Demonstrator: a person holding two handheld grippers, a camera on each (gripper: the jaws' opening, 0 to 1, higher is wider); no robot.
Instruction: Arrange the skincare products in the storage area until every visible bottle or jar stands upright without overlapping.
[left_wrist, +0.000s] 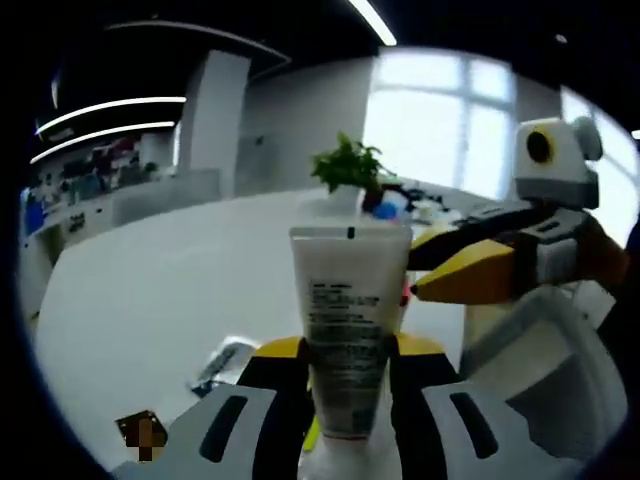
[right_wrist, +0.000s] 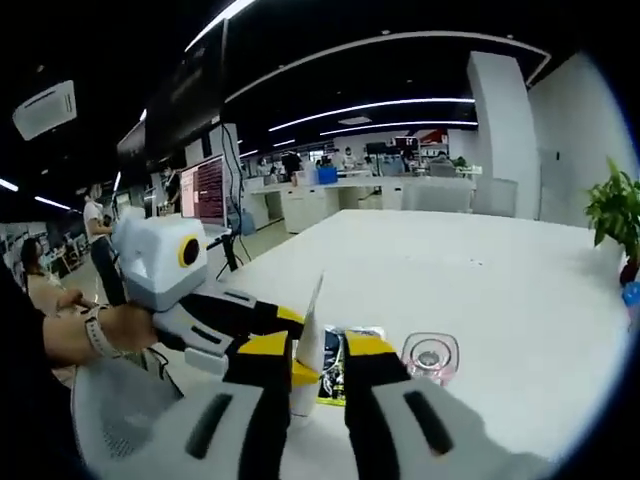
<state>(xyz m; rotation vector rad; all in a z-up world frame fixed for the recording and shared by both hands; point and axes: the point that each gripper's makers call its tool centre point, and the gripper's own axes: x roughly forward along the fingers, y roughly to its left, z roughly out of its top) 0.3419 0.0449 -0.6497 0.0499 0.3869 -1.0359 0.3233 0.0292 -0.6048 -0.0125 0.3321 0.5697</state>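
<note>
A white tube (left_wrist: 345, 330) with grey print stands upright, crimped end up, and my left gripper (left_wrist: 345, 352) is shut on its lower part. In the right gripper view the same tube (right_wrist: 311, 335) shows edge-on between the jaws of my right gripper (right_wrist: 320, 352), which stand apart on either side of it and look open. My left gripper (right_wrist: 250, 325) reaches in from the left there. My right gripper (left_wrist: 420, 278) comes in from the right, its yellow tips close beside the tube. A small clear pink jar (right_wrist: 430, 358) stands upright on the white table (right_wrist: 480, 290).
A flat dark and yellow packet (right_wrist: 345, 372) lies behind the tube, and a small dark item (left_wrist: 215, 365) lies on the table. A potted plant (left_wrist: 350, 165) stands at the far edge. A white mesh chair (left_wrist: 560, 370) is close by. A person's hand (right_wrist: 85, 335) holds the left gripper.
</note>
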